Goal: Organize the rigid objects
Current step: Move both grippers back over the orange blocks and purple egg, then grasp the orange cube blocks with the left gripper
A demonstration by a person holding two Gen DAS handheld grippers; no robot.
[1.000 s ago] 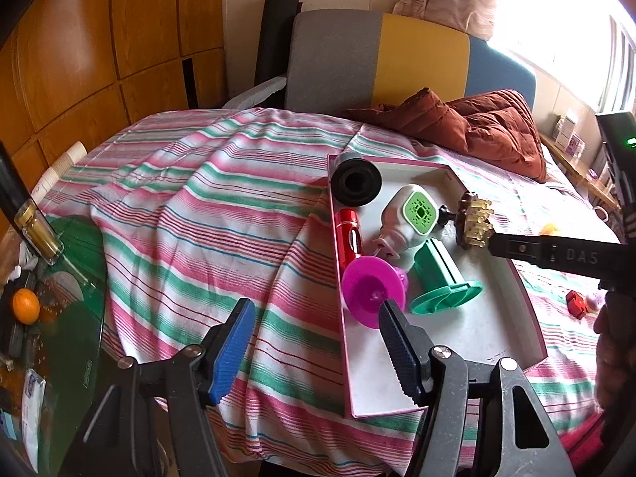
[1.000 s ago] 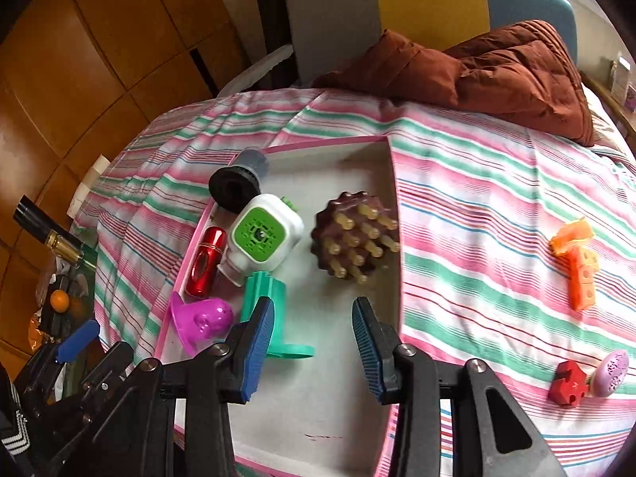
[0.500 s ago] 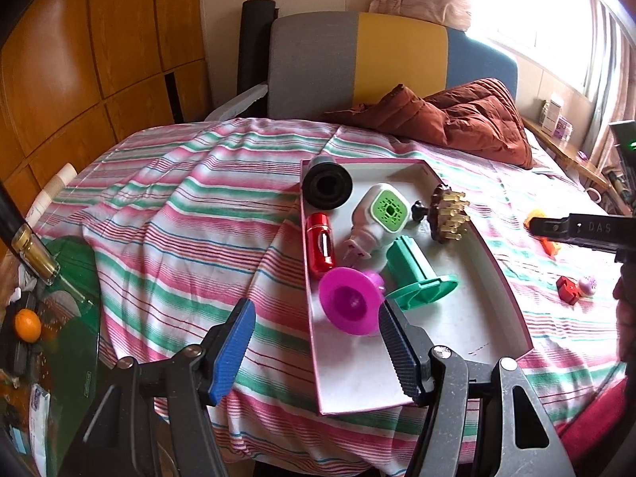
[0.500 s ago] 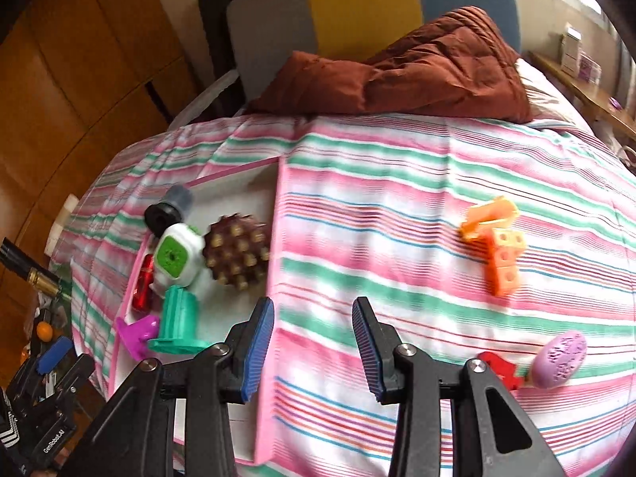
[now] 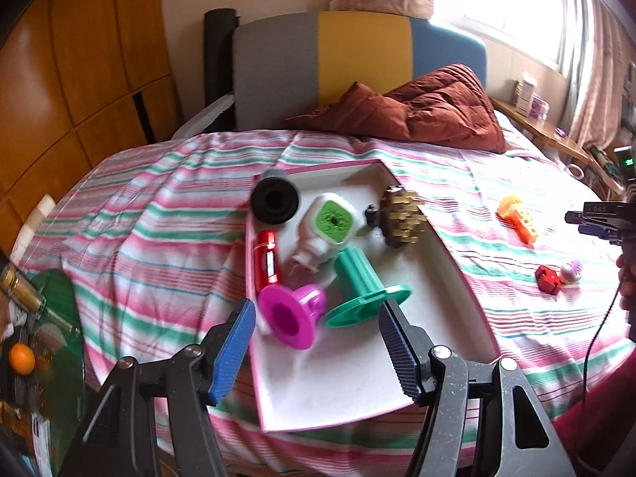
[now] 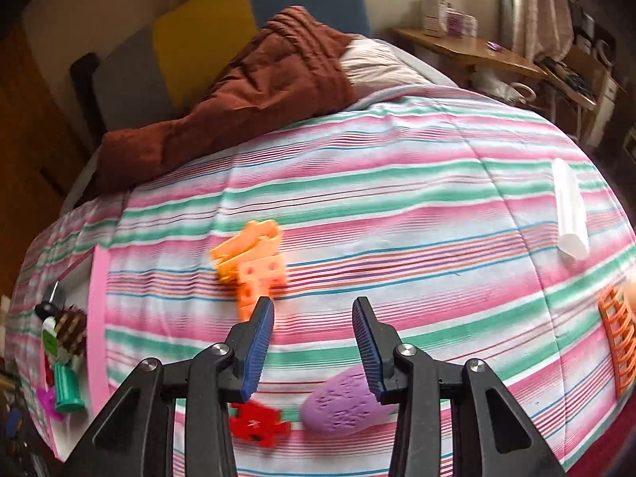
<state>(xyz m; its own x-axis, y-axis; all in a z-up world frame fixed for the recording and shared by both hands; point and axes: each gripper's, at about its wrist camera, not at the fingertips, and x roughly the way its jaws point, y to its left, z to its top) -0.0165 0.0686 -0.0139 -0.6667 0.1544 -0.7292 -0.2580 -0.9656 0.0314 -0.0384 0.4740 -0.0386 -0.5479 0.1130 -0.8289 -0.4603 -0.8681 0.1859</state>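
The right gripper (image 6: 313, 320) hangs over the striped bed (image 6: 397, 183) with its jaws narrowly apart and nothing between them. In the right wrist view the purple egg-shaped piece (image 6: 344, 405) lies at about 6 o'clock from the jaws, just under the right pad, its long axis running from 8 to 2 o'clock. The red puzzle piece (image 6: 256, 423) is just beside it, at 7 o'clock, and the orange block toy (image 6: 254, 262) at 11 o'clock. The left gripper (image 5: 318, 348) is half open and empty over the near end of the pink tray (image 5: 357, 389), well apart from these pieces. I judge the right hand is nearer for the next pick.
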